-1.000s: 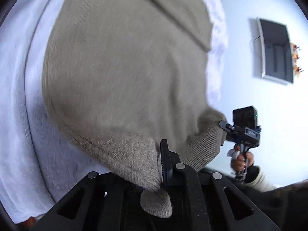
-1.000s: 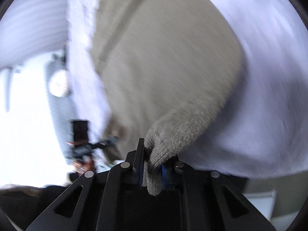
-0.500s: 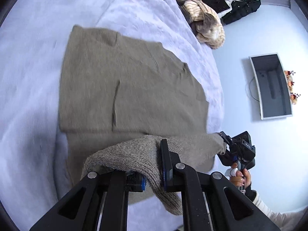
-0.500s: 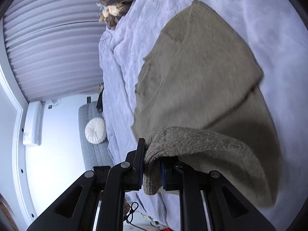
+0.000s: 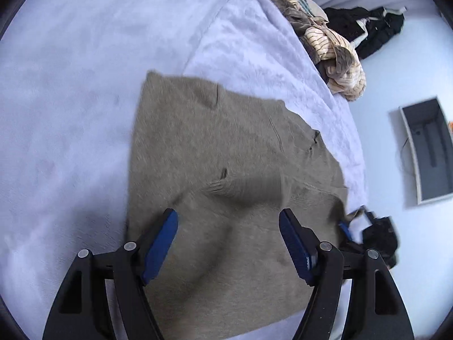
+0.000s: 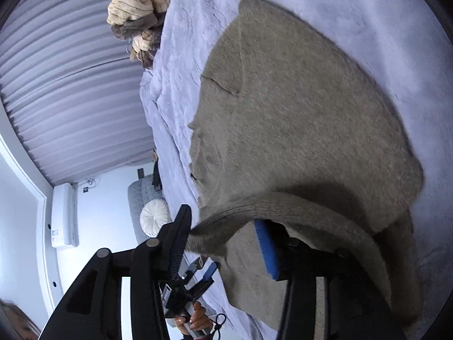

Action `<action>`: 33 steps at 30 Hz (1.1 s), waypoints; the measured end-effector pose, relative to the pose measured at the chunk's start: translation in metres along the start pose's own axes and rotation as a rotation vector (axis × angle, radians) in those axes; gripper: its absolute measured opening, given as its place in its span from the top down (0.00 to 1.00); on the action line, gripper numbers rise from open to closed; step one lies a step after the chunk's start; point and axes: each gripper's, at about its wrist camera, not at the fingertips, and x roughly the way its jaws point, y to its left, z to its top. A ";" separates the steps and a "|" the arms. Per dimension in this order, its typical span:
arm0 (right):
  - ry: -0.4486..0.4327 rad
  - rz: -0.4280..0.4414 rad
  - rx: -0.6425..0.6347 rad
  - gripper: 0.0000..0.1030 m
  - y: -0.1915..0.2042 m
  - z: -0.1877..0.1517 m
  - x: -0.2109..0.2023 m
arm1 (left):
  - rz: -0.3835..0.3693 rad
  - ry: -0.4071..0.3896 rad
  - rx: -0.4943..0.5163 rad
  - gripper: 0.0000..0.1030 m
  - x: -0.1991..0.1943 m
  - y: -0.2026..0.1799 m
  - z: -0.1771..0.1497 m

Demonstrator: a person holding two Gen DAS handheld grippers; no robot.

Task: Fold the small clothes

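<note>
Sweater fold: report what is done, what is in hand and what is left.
Done: the taupe sweater lies on the pale blanket with its near edge folded over. In hand: nothing gripped; the left gripper and right gripper have just been opening, a blurred fold of knit between the right one's jaws. Left: further folds, since it remains wide; the striped pile is untouched.

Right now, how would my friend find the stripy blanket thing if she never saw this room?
Start at the big pale lilac bed cover and look past the flat taupe sweater to the bed's far edge. There sits a crumpled heap, the cream striped throw. Its thin dark stripes set it apart from the plain sweater and the black clothes beyond it.
</note>
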 end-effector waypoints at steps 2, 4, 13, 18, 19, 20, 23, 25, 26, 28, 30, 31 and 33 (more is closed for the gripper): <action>-0.038 -0.021 -0.040 0.44 0.014 0.003 -0.008 | 0.049 -0.024 0.095 0.27 -0.007 -0.012 0.004; -0.059 -0.143 -0.163 0.44 0.037 0.004 -0.014 | 0.073 -0.031 0.166 0.27 -0.016 -0.017 0.008; -0.013 -0.671 -0.627 0.44 0.078 -0.001 0.020 | 0.130 0.060 0.234 0.13 0.038 -0.021 0.031; 0.024 -0.805 -0.691 0.49 0.068 0.000 0.047 | 0.251 0.055 0.292 0.57 0.051 -0.027 0.027; 0.025 -0.838 -0.714 0.56 0.067 -0.004 0.050 | 0.233 0.056 0.303 0.82 0.048 -0.027 0.025; 0.021 -0.882 -0.761 0.83 0.069 -0.012 0.053 | 0.204 0.064 0.301 0.93 0.045 -0.027 0.024; 0.000 -0.980 -0.915 0.93 0.081 -0.043 0.058 | 0.181 0.037 0.326 0.93 0.030 -0.030 0.018; -0.011 -0.989 -0.991 0.93 0.090 -0.064 0.057 | 0.150 0.019 0.331 0.93 0.018 -0.034 0.015; -0.019 -0.980 -1.009 0.93 0.094 -0.071 0.056 | 0.138 0.004 0.332 0.93 0.011 -0.037 0.013; -0.045 -0.953 -1.026 0.93 0.106 -0.080 0.050 | 0.119 -0.027 0.341 0.93 -0.003 -0.044 0.013; -0.096 -0.918 -1.027 0.93 0.122 -0.082 0.039 | 0.105 -0.060 0.354 0.93 -0.017 -0.052 0.015; -0.118 -0.905 -1.024 0.93 0.134 -0.079 0.040 | 0.102 -0.077 0.360 0.93 -0.023 -0.056 0.018; -0.148 -0.882 -1.022 0.93 0.148 -0.073 0.036 | 0.097 -0.111 0.370 0.93 -0.031 -0.063 0.027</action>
